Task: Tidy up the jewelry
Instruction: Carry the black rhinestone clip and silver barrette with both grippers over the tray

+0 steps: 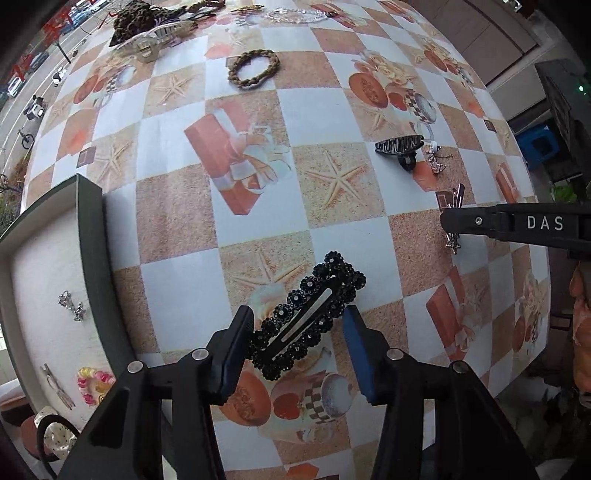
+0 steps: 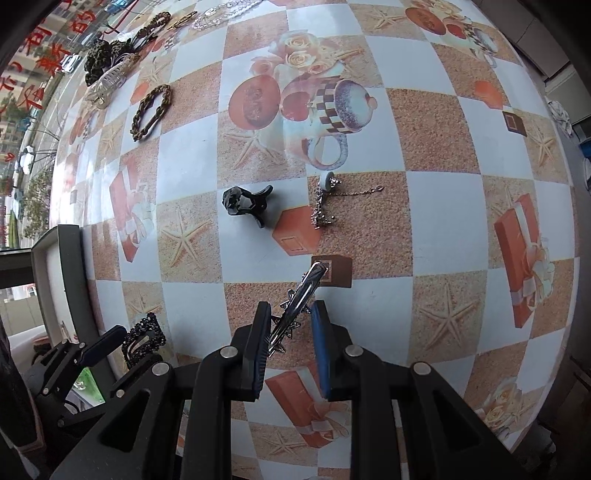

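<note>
A black beaded hair clip [image 1: 308, 314] lies on the patterned tablecloth between the open fingers of my left gripper [image 1: 299, 325]; it also shows in the right wrist view [image 2: 144, 338]. A silver star hair clip [image 2: 295, 310] lies between the open fingers of my right gripper [image 2: 290, 321], close to the left finger. In the left wrist view the right gripper's finger [image 1: 517, 223] covers that silver clip [image 1: 453, 218]. A green-rimmed box [image 1: 92, 236] at the left holds a silver earring [image 1: 72, 304], a pink ring [image 1: 94, 382] and a clip [image 1: 57, 386].
On the cloth lie a black claw clip [image 2: 245, 203], a silver chain piece [image 2: 325, 201], a brown braided hair tie [image 1: 255, 68], a clear claw clip [image 1: 155, 38], a dark scrunchie [image 1: 131, 18] and a crystal chain [image 1: 295, 14]. A spotted hair tie [image 1: 55, 435] sits beside the box.
</note>
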`<state>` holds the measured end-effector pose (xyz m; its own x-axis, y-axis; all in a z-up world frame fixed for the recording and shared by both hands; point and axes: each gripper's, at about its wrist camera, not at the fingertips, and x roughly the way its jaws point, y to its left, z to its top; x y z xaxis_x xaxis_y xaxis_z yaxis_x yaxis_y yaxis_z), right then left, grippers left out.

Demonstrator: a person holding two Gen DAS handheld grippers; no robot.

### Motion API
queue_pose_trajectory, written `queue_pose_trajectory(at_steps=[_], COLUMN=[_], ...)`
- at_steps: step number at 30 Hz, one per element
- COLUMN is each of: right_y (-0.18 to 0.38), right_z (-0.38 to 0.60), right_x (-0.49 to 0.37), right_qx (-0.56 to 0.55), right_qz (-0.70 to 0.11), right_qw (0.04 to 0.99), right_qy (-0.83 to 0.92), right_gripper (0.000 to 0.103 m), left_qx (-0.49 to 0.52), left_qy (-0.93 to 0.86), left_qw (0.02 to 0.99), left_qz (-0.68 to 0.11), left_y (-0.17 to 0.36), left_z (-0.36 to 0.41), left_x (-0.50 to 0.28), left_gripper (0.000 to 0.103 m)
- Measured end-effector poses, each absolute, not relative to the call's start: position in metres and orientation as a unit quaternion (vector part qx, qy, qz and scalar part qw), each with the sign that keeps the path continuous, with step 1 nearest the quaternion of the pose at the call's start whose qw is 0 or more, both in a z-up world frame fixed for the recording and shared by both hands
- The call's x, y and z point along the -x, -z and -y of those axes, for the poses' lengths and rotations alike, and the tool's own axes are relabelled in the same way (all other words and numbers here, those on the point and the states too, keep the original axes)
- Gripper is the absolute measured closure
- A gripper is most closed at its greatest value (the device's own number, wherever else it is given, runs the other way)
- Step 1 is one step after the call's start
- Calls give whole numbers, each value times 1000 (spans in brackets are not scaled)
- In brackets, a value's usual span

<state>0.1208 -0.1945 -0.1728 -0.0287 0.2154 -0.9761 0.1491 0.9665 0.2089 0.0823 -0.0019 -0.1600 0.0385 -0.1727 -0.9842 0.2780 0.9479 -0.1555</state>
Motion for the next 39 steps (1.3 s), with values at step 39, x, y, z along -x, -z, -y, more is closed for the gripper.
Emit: queue_pose_trajectory(at_steps=[39], right_y=[117], right_z=[-67], right_x=[-151], right_qx=[-3], right_qz=[-687], right_qw=[688], right_qy=[-233], right_gripper=[79], left_qx=[102], left_qy=[-52], left_qw=[777], left_qz=[-619], left_y=[128], left_z=[-235], left_x=[-47], left_gripper=[50])
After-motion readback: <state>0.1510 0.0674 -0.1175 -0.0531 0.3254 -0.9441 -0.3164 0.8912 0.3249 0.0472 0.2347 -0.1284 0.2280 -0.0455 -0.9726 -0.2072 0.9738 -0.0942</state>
